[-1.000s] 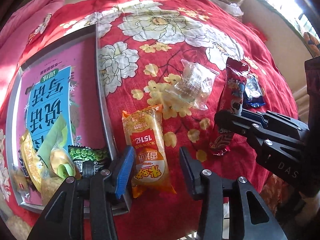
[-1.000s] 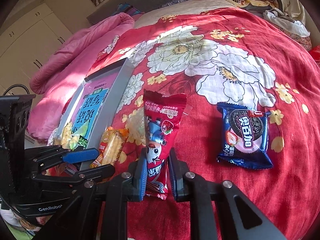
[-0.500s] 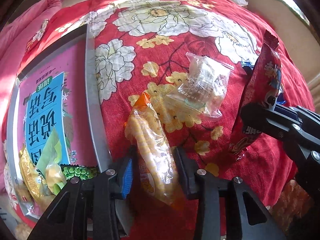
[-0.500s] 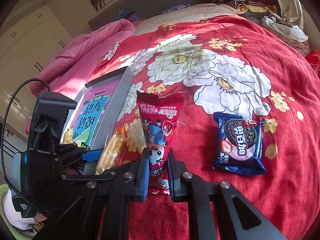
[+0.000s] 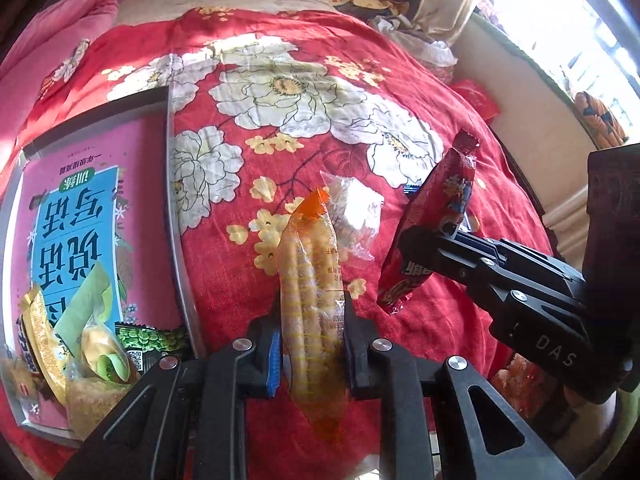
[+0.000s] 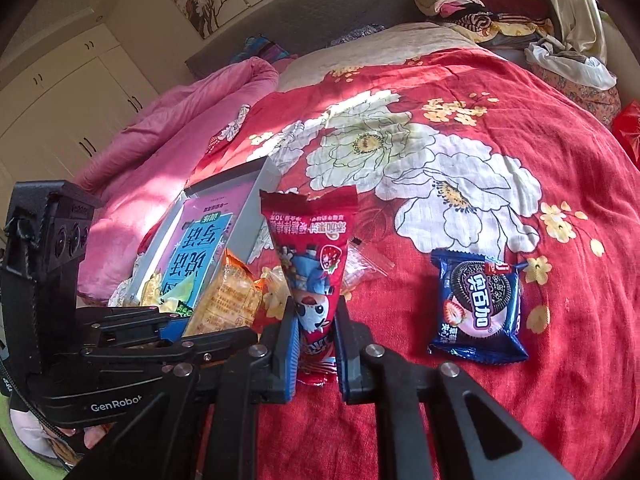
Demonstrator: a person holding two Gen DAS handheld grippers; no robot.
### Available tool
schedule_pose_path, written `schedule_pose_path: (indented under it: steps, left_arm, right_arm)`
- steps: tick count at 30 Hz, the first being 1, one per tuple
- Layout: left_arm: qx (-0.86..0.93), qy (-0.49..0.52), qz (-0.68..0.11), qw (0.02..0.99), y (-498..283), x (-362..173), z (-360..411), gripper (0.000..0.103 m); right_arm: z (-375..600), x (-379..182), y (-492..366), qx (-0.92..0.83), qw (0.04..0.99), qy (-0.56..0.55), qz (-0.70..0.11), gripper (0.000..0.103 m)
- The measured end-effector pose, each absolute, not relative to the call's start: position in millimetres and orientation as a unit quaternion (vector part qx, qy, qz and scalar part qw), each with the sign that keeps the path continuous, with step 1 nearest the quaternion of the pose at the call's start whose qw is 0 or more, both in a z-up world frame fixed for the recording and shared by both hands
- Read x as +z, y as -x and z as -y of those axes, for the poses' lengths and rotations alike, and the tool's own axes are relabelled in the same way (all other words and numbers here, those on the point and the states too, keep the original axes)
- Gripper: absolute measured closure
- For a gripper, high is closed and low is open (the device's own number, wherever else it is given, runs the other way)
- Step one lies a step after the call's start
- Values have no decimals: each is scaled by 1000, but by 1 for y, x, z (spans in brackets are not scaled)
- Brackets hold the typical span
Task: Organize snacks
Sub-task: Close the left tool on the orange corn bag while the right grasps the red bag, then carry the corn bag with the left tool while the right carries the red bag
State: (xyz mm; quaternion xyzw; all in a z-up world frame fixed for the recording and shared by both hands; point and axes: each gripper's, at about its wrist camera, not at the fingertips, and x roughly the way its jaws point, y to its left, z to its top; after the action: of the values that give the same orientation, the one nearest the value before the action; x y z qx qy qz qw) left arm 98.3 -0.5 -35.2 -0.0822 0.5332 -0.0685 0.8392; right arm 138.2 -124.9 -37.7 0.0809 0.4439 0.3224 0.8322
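My left gripper [image 5: 310, 344] is shut on an orange corn-stick snack packet [image 5: 310, 276] and holds it up above the red floral bedspread. My right gripper [image 6: 314, 336] is shut on a red strawberry snack packet [image 6: 314, 264], lifted off the bed; it also shows in the left wrist view [image 5: 434, 220]. A grey tray [image 5: 176, 216] with a pink book in it lies to the left and holds several snacks [image 5: 80, 340] at its near end. A clear packet [image 5: 356, 212] and a blue Oreo packet [image 6: 480, 304] lie on the bedspread.
A pink quilt [image 6: 180, 120] is heaped beyond the tray. Folded clothes [image 6: 472, 8] are piled at the head of the bed. The bed's right edge meets a pale wall [image 5: 520, 92]. The two grippers are close side by side.
My left gripper has closed on the orange packet and lifted it upright off the bed. My right gripper has raised the red packet higher.
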Motion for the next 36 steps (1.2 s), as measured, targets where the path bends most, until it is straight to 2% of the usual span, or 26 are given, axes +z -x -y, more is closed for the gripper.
schedule_pose_path:
  steps: [16,25,36]
  left_arm:
    - [-36,113,-482,868,-70,1,-53,79]
    - [13,146,-455,878,-43,15,-116,79]
    - [77,188,-447,871,-8,8,-189,79]
  right_arm:
    - [95,-8,-110,372,840,-60,-391,87]
    - [60,0,-96,408,825,-47,-389,87]
    - [24,-6,-83,437,803,-33,-404,87]
